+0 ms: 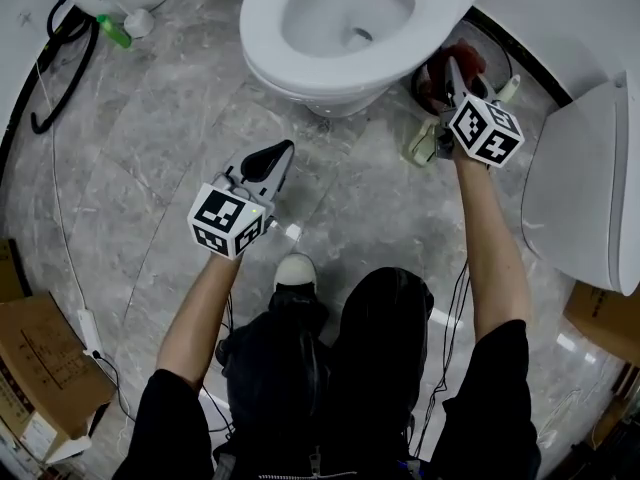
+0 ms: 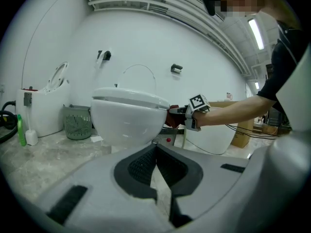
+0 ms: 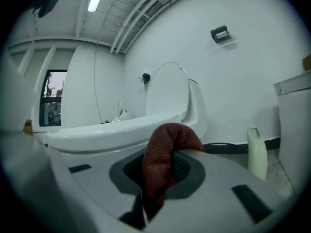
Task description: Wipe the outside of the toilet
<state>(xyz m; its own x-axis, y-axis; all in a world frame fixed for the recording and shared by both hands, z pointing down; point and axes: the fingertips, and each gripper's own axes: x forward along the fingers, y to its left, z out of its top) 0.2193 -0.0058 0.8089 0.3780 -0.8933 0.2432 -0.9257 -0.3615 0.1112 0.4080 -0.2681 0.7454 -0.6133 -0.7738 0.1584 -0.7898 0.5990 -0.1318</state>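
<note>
A white toilet (image 1: 330,28) stands at the top of the head view with its lid up, and its bowl (image 2: 127,118) fills the middle of the left gripper view. My right gripper (image 1: 452,76) is at the bowl's right side, shut on a dark red cloth (image 1: 440,68). In the right gripper view the cloth (image 3: 163,161) hangs out of the jaws just under the toilet's rim (image 3: 112,130). My left gripper (image 1: 272,158) is held low in front of the bowl, shut with nothing in it; its jaws meet in the left gripper view (image 2: 156,166).
A pale green bottle (image 1: 425,143) stands on the marble floor right of the bowl. A second white fixture (image 1: 585,183) is at the right. A green bottle (image 1: 113,30), black hose (image 1: 60,68) and cardboard boxes (image 1: 40,368) lie left. A grey basket (image 2: 77,123) stands behind.
</note>
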